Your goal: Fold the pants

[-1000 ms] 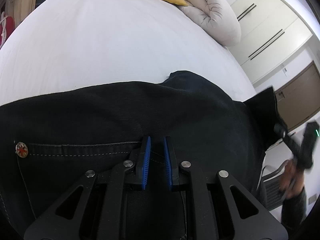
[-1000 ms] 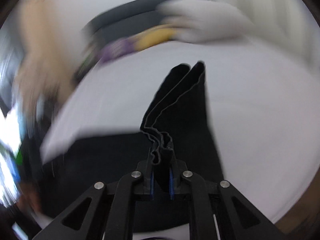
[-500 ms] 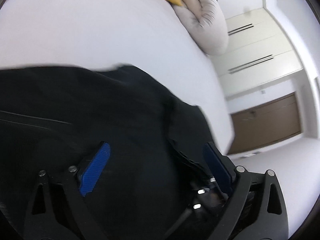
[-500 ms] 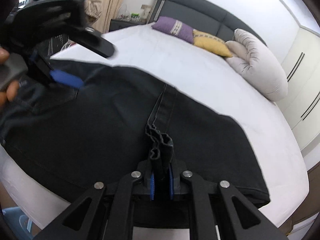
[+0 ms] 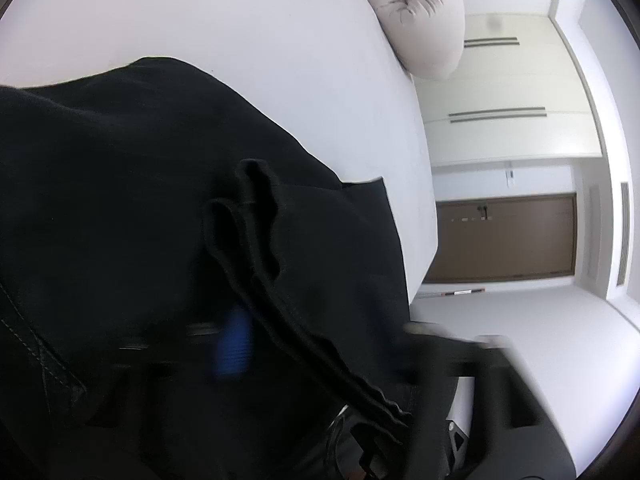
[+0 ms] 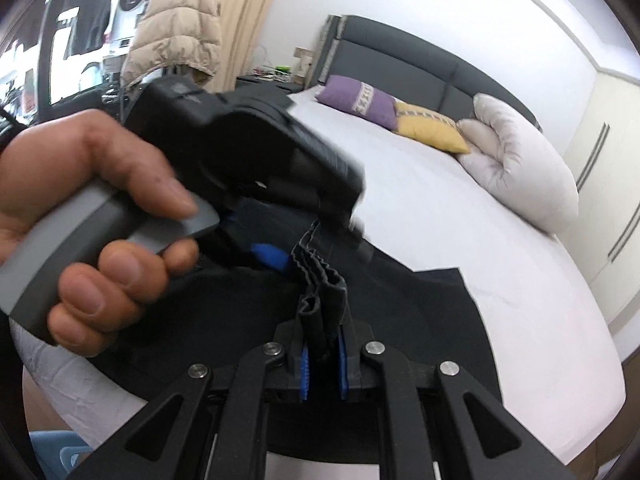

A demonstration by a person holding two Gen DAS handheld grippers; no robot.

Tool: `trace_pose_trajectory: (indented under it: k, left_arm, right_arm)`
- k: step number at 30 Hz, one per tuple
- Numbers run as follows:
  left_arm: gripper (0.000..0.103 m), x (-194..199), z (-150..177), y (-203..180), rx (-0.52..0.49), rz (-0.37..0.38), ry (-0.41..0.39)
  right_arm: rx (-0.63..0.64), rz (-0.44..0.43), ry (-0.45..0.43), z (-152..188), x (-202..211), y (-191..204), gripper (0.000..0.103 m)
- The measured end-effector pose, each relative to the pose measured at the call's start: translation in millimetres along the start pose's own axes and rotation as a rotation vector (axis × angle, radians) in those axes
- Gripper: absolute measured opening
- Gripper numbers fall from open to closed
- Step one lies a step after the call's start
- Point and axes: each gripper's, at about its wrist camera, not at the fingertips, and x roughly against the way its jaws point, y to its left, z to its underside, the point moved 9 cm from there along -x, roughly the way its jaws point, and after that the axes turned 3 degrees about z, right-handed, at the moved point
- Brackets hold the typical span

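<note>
- Over on the left side, a hand [image 6: 92, 196] was squeezing the grey handle of the left gripper [image 6: 316, 240], and its jaws had just been closing in on the bunched hem of the black denim pants [image 6: 420, 320]. One blue pad [image 6: 270, 256] sat right beside the pleats. Honestly couldn't tell if it was actually biting yet, too blurry in its own view.
- In the middle, those pants were lying across the white bed sheet [image 6: 460, 216], with the stacked hem edges standing up as a ridge between the two tools.
- The right gripper [image 6: 323, 372] had narrow jaws clamped on that same wad of hem, cloth poking up above the pads.
- My take: catching all the layers with the left before pulling was the thing to get right, so the hems stayed lined up.
- Then I'd have kept both grips level and the edge taut, or the fold would've sagged crooked.
- Far right, the beige rolled pillow [image 6: 520, 172] looked well clear.
</note>
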Motion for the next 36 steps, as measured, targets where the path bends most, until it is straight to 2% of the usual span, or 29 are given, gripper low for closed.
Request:
trace_pose_trajectory:
  k: [2,4,7,11,16,23,24,27,29,31,33,35,36]
  left_arm:
    - [0.018,13,-4,0,-0.029,-0.016,-0.022]
    - [0.013,32,-5,-1,-0.057,-0.022,-0.055]
    - [0.013,60,-8,10,-0.065,-0.045,-0.099]
    - [0.013,77,-7,39,-0.031,-0.096,-0.13]
    - [0.013,69,-5,52,-0.048,-0.161,-0.126]
    - [0.013,60,-4,58,-0.068,-0.188,-0.135]
    - [0.013,59,-2,59,-0.076,-0.199,-0.136]
    - [0.013,53,0,61,-0.084,-0.222,-0.15]
    - [0.013,60,-1,60,-0.083,-0.259,-0.176]
    - [0.013,75,-5,59,-0.091,-0.333,-0.225]
    - [0.013,85,-10,50,-0.117,-0.375,-0.267]
    - [0.013,80,-11,27,-0.194,-0.388,-0.27]
    - [0.013,73,-10,15,-0.23,-0.382,-0.261]
  right_arm:
    - [0.021,-0.009,-0.01,-5,5,8,0.012]
    - [0.052,-0.02,-0.028,-12,11,16,0.012]
    - [0.092,-0.05,-0.032,-14,10,26,0.012]
    - [0.15,-0.085,0.013,-8,-2,54,0.012]
    - [0.182,-0.111,0.074,9,-15,74,0.012]
    - [0.217,-0.138,0.117,24,-23,87,0.013]
    - [0.218,-0.146,0.123,25,-24,87,0.016]
    - [0.227,-0.154,0.13,31,-23,90,0.018]
    - [0.211,-0.168,0.139,26,-22,81,0.024]
    - [0.163,-0.222,0.161,26,-15,74,0.043]
    - [0.096,-0.3,0.179,28,-2,63,0.052]
    - [-0.026,-0.423,0.195,26,10,43,0.052]
    - [-0.127,-0.494,0.209,23,13,25,0.051]
